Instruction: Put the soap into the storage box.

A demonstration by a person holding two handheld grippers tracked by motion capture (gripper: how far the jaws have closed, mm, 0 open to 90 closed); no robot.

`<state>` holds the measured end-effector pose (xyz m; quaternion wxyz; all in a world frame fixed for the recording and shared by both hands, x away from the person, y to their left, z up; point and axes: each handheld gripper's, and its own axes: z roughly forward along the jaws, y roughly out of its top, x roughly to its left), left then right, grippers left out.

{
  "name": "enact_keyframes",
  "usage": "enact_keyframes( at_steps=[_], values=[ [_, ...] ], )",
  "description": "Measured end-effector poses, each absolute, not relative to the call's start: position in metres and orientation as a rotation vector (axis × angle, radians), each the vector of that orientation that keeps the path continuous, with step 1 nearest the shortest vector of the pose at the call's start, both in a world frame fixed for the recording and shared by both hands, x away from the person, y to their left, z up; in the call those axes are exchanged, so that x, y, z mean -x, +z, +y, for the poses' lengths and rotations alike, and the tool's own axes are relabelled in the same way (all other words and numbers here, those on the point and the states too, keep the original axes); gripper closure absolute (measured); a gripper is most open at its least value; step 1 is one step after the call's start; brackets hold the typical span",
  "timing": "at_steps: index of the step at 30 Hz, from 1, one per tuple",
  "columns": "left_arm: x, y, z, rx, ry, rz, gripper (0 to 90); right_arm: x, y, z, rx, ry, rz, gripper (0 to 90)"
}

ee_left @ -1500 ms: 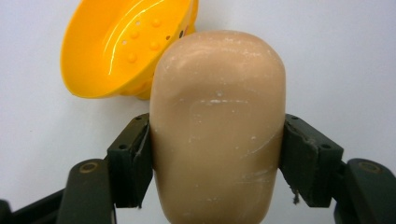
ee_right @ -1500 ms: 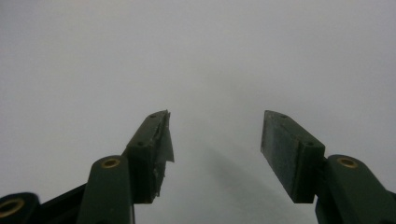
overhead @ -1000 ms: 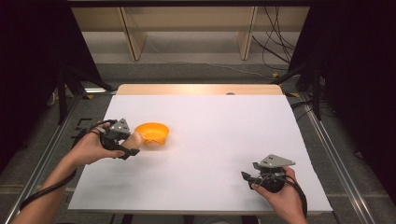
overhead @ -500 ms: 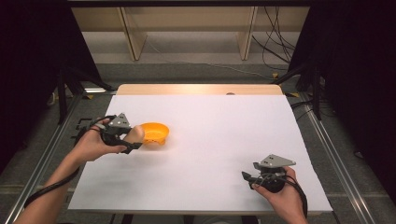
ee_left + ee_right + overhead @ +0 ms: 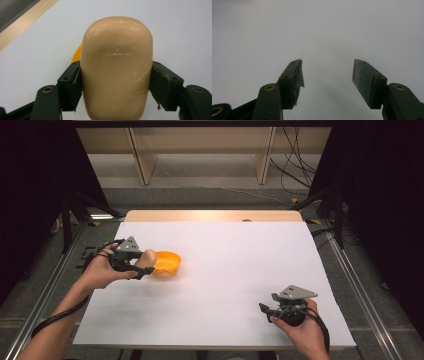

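I am holding my left gripper [image 5: 116, 82] clamped on a tan rounded block [image 5: 116, 67], one black jaw pressing each of its long sides, and the block's domed end is sticking out well past the jaw tips. In the high view that block [image 5: 147, 257] is sitting just at the near rim of an orange bowl [image 5: 167, 263], which is lying directly ahead of the left gripper [image 5: 142, 265] on the white table [image 5: 235, 270]; from the gripper's own camera only a sliver of the orange bowl [image 5: 76, 53] is peeking out to one side behind the block. I cannot tell whether the block is touching the rim.

What is worrying me: the block's surface is looking smooth and scuffed, and the jaws are gripping it low, so if I am tilting it over the bowl it could be sliding forward out of the pads and dropping short. The bowl is looking light and shallow, so nudging its rim with the block could be pushing it away or tipping it.

My right gripper [image 5: 327, 82] is resting with its jaws spread apart and nothing between them, hanging over bare table far off to the right of the left one, near the front edge, where the high view shows the right gripper [image 5: 280, 311] too far away to steady the bowl
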<state>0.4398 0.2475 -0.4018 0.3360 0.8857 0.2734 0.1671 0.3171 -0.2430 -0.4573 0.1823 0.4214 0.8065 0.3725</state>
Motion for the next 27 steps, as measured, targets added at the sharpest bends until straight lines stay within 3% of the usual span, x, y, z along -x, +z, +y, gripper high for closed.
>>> enact_keyframes(
  at_steps=[27],
  values=[
    [-0.457, -0.397, 0.239, -2.270, 0.433, 0.696, 32.6, -0.317, -0.457, -0.244, -1.195, 1.060, 2.276, 41.0]
  ],
)
